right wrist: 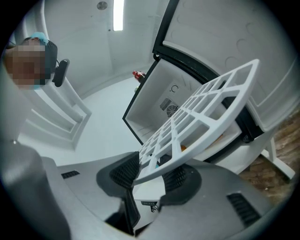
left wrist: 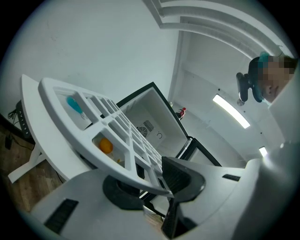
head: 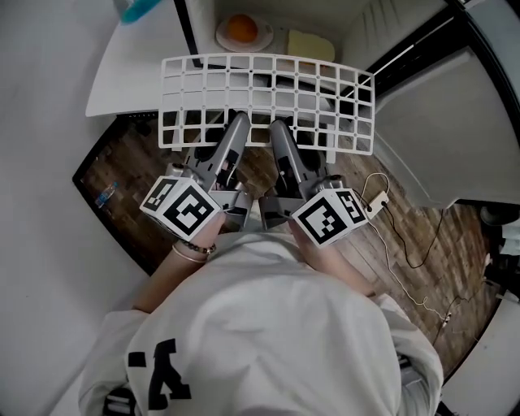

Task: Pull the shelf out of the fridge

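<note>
The white grid shelf [head: 244,59] is clear of the fridge [head: 366,24], held level just in front of its open mouth and above the wooden floor [head: 382,244]. The left gripper [head: 236,121] and right gripper [head: 280,127] sit side by side at the shelf edge farthest from the fridge. Each has its fingers closed on that rim, one pad above the bar and one below. Inside the fridge, beyond the shelf, an orange [head: 241,28] lies on a plate [head: 265,37] beside a pale yellow block [head: 310,45].
</note>
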